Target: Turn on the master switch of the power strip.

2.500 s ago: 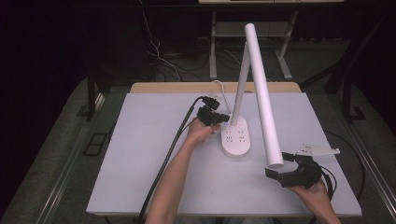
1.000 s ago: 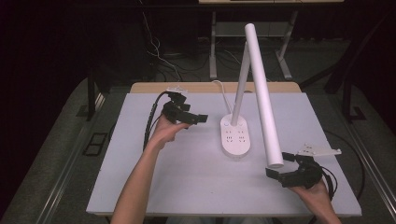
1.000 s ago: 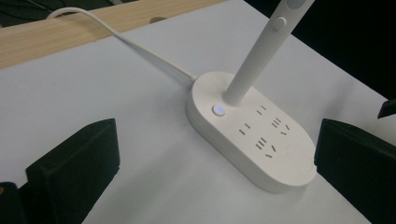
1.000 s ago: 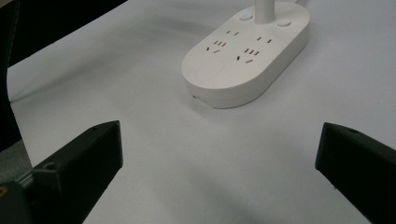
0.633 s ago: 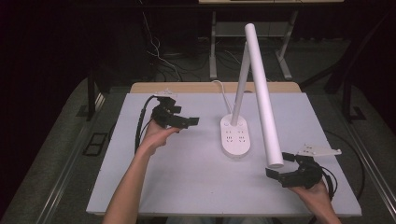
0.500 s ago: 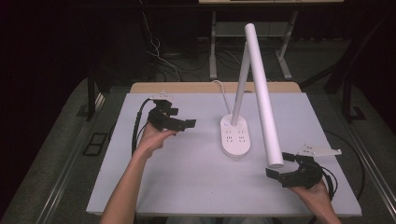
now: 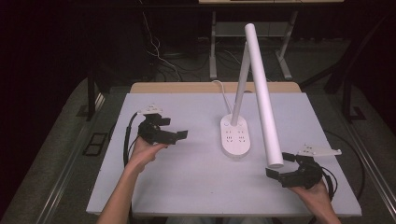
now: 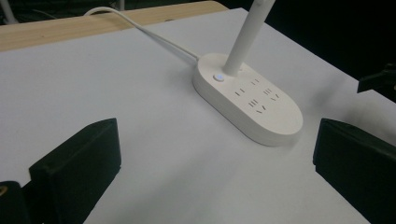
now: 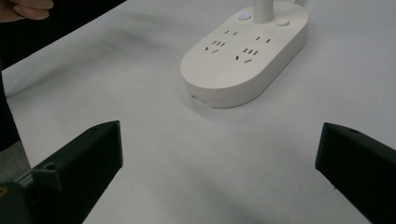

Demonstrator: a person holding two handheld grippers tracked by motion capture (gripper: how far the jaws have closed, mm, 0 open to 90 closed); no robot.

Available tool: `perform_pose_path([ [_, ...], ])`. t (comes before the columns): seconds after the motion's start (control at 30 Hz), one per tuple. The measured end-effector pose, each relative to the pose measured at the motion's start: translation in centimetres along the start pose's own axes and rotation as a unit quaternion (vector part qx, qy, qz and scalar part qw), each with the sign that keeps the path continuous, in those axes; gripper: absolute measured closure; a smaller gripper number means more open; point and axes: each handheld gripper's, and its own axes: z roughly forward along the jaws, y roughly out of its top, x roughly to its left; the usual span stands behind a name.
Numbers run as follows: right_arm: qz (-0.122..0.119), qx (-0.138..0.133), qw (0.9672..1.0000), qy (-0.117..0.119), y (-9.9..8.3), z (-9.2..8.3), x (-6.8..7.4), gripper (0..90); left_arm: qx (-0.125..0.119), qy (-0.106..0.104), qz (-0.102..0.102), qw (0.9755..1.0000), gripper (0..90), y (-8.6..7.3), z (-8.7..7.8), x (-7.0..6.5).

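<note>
A white desk lamp stands mid-table; its oval base (image 7: 235, 138) carries sockets, and a long tube head (image 7: 261, 93) slopes down to the right. My left gripper (image 7: 173, 130) hovers over the left part of the table, open and empty, pointing at the base. In the left gripper view the base (image 8: 250, 100) lies well ahead of the wide-apart jaws, with a small lit button (image 8: 217, 77) by the stem. My right gripper (image 7: 280, 166) rests open near the front right, just under the tube's tip. The base (image 9: 243, 56) shows ahead of it in the right gripper view.
The lamp's white cable (image 8: 140, 29) runs back over the table's wooden far edge (image 7: 187, 87). Black cables trail from both grippers. The white tabletop (image 7: 196, 177) spreads between the two hands. Dark floor and desk legs lie beyond.
My left gripper has drawn back from the lamp base and moved left across the table, jaws staying open. The right gripper and the lamp have not moved.
</note>
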Motion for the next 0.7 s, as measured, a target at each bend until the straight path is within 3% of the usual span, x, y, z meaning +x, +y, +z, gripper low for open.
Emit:
perform_pose_path([
  [0.17,0.000,0.000,1.0000,0.000,0.0,0.0,0.0,0.2,0.003,0.006,0.006,1.0000,0.0,-1.2,-0.6,-0.6],
  [0.7,0.002,0.002,1.0000,0.002,-0.1,0.0,0.1,0.2,-0.005,0.006,-0.013,0.9999,0.0,-6.4,-2.2,-2.2],
])
